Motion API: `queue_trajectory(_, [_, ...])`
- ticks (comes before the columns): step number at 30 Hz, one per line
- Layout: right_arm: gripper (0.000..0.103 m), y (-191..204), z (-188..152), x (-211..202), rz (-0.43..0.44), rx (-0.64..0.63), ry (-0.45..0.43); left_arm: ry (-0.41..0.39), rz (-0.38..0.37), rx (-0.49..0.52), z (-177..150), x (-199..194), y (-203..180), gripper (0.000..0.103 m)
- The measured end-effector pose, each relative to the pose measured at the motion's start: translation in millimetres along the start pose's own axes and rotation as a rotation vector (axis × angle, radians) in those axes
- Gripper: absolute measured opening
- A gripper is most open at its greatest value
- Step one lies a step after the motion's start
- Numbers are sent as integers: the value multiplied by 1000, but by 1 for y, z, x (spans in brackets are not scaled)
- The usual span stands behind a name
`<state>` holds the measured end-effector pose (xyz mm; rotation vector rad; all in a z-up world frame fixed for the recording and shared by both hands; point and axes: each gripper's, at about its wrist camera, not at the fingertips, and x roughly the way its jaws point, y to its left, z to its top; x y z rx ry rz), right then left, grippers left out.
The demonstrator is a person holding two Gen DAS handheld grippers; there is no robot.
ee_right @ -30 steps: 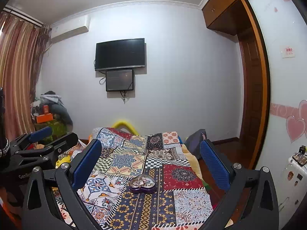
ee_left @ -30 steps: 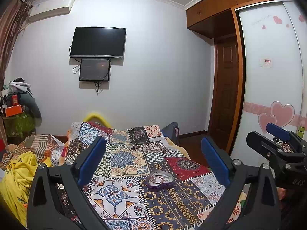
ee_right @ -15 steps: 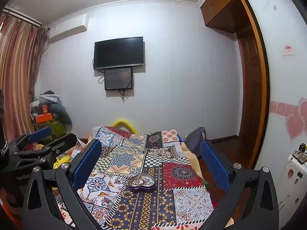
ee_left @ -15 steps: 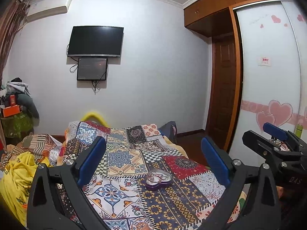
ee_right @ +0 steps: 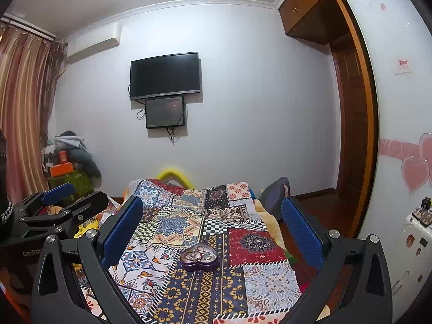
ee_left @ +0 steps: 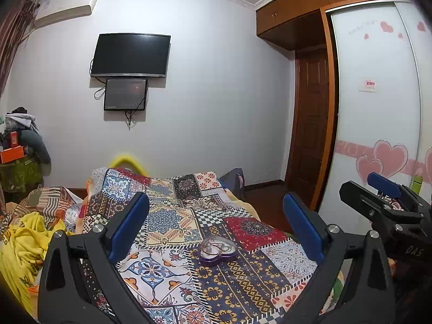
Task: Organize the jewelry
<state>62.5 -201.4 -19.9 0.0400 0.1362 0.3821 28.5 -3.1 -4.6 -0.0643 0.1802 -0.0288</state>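
Note:
A purple heart-shaped jewelry box [ee_left: 218,250] lies on the patchwork bedspread [ee_left: 167,218], with thin chains showing inside it. It also shows in the right wrist view [ee_right: 200,257]. My left gripper [ee_left: 216,221] is open and empty, held above and short of the box. My right gripper [ee_right: 212,222] is open and empty, also held back from the box. The right gripper shows at the right edge of the left wrist view [ee_left: 383,205]. The left gripper shows at the left edge of the right wrist view [ee_right: 59,210].
A yellow blanket [ee_left: 24,245] and striped bedding lie left of the bedspread. A pile of clothes and an orange box [ee_left: 12,154] stand at far left. A TV [ee_left: 131,55] hangs on the far wall. A wardrobe [ee_left: 378,113] and a door [ee_left: 310,135] are at right.
Both views have shifted slightly; the heart box sits a little lower and nearer between the fingers. Both grippers stay open.

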Motion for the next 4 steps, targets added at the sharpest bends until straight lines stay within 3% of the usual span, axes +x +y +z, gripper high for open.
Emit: queue_trajectory(4, [102, -1, -1, 2, 2, 6, 5, 0, 3, 1, 1, 2, 0, 100])
